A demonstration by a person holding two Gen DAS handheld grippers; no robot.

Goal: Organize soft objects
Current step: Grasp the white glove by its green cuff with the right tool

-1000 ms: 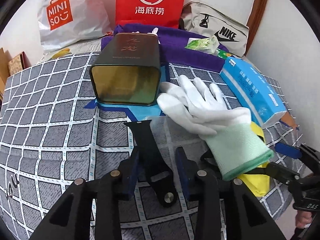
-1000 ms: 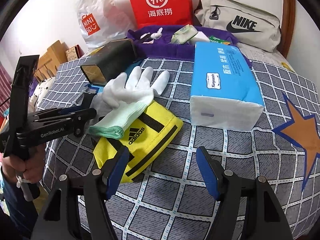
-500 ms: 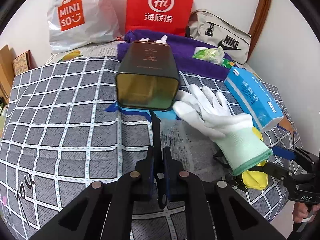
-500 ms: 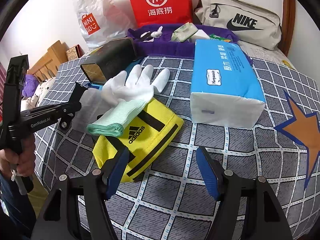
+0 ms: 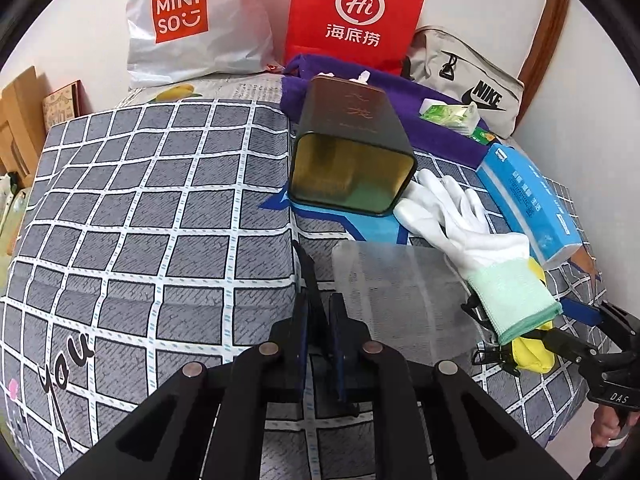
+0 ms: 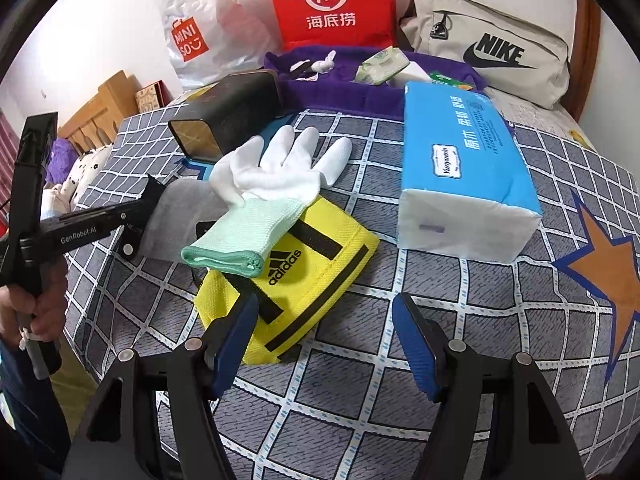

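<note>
A: What is the left claw (image 5: 320, 302) doing?

B: It is clamped tight on a black strap (image 5: 306, 264). The strap stands edge-on between the 2 pads, with its free end poking out toward the far side.

A: And where does that leave it relative to the tin (image 5: 352, 136)?

B: The tin lies on its side on the bed (image 5: 140, 200), its open mouth facing the near side. It sits far of the claw and a little right. The strap's long axis runs near to far, so it points almost at the mouth. I judge the tin to be the likely place for it.

A: Which hand is nearer?

B: The left, clearly. The right claw (image 6: 324, 320) gapes wide with nothing in it, hovering at the near edge of the yellow pouch (image 6: 304, 276).

A: Anything in the way?

B: A translucent grey sheet (image 5: 400, 292) lies just right of the strap. The white glove (image 5: 472, 232) has its fingertips touching the tin's right corner.
</note>
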